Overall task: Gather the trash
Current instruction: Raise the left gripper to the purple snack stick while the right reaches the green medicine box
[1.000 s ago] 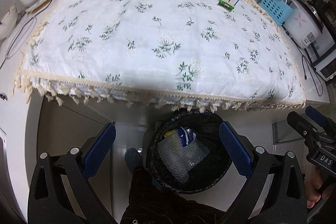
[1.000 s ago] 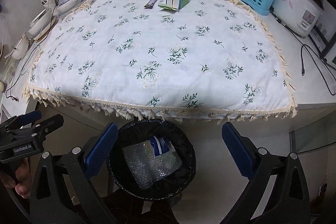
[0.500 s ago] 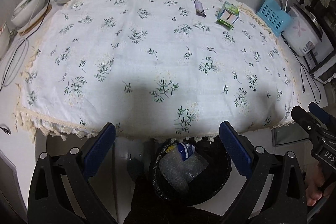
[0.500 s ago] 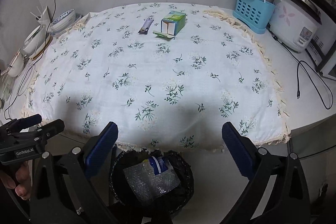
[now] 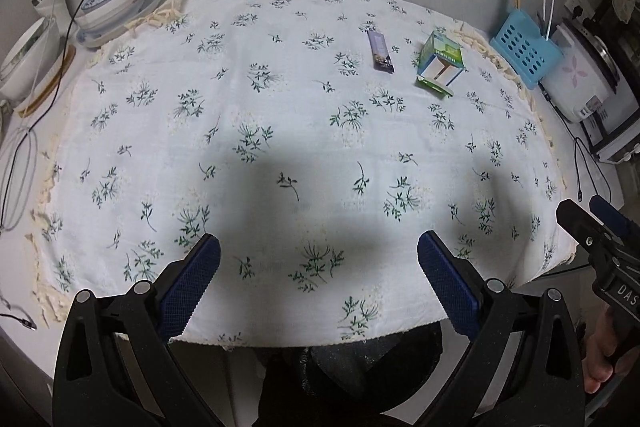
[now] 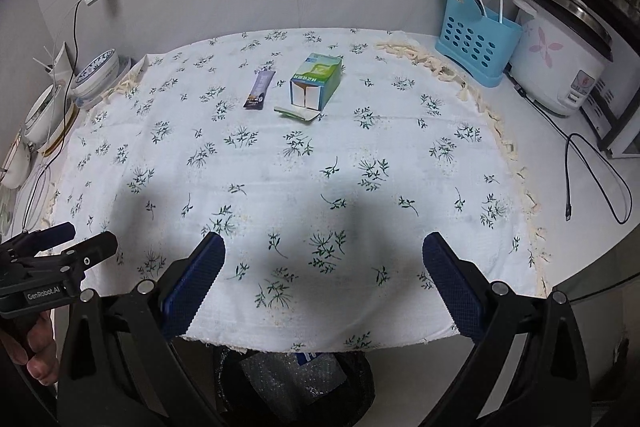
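An opened green and white carton (image 5: 439, 61) (image 6: 316, 83) lies at the far side of the floral tablecloth (image 5: 280, 131) (image 6: 304, 163). A dark purple snack wrapper (image 5: 380, 50) (image 6: 260, 90) lies just left of it. A black-lined trash bin (image 6: 352, 387) (image 5: 376, 359) stands on the floor below the table's near edge, holding bubble wrap (image 6: 288, 379) and a blue packet. My left gripper (image 5: 319, 277) and right gripper (image 6: 323, 275) are both open and empty, over the table's near edge.
Bowls and plates (image 5: 112, 3) (image 6: 94, 75) stand at the far left with a charger cable. A blue utensil caddy (image 6: 478, 45) (image 5: 524, 47) and a white rice cooker (image 6: 560, 55) (image 5: 584, 79) stand at the right, with a black cable (image 6: 592, 179) on the counter.
Both grippers have risen from over the trash bin to table height and moved forward. The bin has dropped to the bottom edge of both views.
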Available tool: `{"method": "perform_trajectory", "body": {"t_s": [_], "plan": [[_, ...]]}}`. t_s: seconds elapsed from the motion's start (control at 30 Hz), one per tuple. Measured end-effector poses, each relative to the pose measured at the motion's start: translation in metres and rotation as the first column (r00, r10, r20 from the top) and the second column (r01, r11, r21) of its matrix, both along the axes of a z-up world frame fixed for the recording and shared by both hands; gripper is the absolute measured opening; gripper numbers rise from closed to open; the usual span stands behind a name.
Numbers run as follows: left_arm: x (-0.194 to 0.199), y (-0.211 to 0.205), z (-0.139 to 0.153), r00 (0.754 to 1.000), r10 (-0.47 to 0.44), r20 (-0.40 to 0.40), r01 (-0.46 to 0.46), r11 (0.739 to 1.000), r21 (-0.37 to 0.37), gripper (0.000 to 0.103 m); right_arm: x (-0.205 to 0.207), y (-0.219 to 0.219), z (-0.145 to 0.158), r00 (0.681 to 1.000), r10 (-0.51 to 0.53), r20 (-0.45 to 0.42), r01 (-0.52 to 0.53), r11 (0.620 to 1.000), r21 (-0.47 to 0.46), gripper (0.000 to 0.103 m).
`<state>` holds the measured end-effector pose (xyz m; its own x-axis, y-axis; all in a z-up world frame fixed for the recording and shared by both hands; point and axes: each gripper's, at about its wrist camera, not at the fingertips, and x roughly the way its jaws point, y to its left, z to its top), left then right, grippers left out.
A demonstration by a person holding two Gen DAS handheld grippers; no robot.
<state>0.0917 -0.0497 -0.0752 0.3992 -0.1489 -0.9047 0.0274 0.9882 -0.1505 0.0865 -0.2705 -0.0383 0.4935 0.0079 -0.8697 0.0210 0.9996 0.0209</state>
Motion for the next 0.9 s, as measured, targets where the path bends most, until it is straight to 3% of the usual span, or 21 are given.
{"method": "perform_trajectory", "body": {"t_s": [0.43, 0.9], "plan": [[0.084, -0.008, -0.012, 0.999, -0.033, -0.029, 0.033, 0.999, 0.001, 0.097, 0.063, 0.013, -0.015, 1.000, 0.003, -0.018, -0.004, 0.999, -0.033, 0.095], [0.213, -0.043, -0.052, 0.995, -0.067, -0.076, 0.069, 0.998, 0.016, 0.095, 0.142, 0.010, -0.052, 1.000, -0.013, -0.022, 0.012, 0.999, -0.047, 0.095]]}}
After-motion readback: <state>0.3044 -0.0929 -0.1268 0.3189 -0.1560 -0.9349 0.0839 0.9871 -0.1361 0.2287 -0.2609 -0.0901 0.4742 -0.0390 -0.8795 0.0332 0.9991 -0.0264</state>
